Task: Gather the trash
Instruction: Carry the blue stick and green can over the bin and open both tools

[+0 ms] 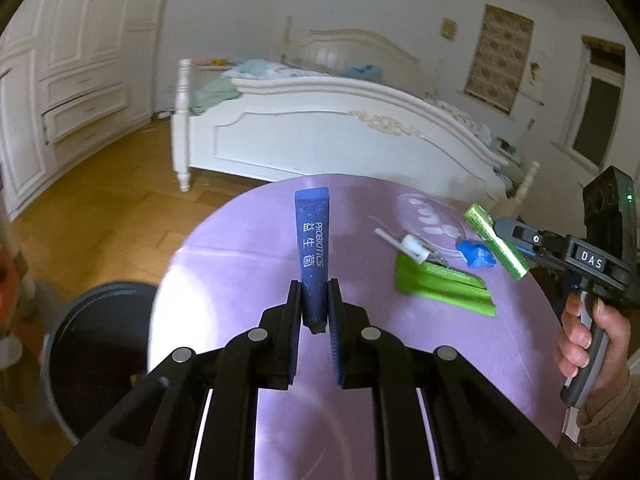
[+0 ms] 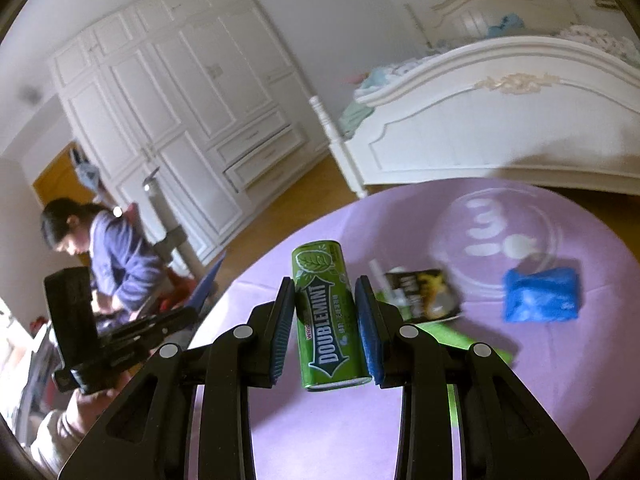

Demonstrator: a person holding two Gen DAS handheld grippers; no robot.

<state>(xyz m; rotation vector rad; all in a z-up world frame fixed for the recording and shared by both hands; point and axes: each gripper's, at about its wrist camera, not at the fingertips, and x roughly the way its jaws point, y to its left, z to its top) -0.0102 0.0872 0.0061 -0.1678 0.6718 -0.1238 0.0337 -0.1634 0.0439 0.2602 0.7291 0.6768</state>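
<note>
Two tools, each clamped on one piece of trash, above a round purple bench.

Left wrist view: the left tool (image 1: pixel 314 304) has its jaws closed on the near end of a dark blue probiotics sachet (image 1: pixel 313 248), which stands out away from the camera over the bench (image 1: pixel 248 280). Left of the bench, low and near, is a dark round bin (image 1: pixel 96 352). On the right half of the bench lie a flattened green wrapper (image 1: pixel 442 288), a white tube-shaped piece (image 1: pixel 406 245) touching its far edge, and a crumpled blue wrapper (image 1: pixel 478 255) just right of that. Farther right, the right tool (image 1: pixel 505 236), held in a hand (image 1: pixel 592 340), grips a green gum pack (image 1: pixel 496 241) held tilted above the bench edge. A white bed (image 1: pixel 328 128) stands beyond.

Right wrist view: the right tool (image 2: pixel 325 316) grips the green gum pack (image 2: pixel 326 316), marked DOUBLEMINT, by its long sides, over the bench (image 2: pixel 560 380). Beyond and right lie a black and yellow packet (image 2: pixel 424 292) and the crumpled blue wrapper (image 2: pixel 542 295), well apart. The left tool's body (image 2: pixel 112 336) appears at far left; its jaws are hidden here. A seated person (image 2: pixel 108 256) and a white wardrobe (image 2: pixel 180 100) lie beyond.
</note>
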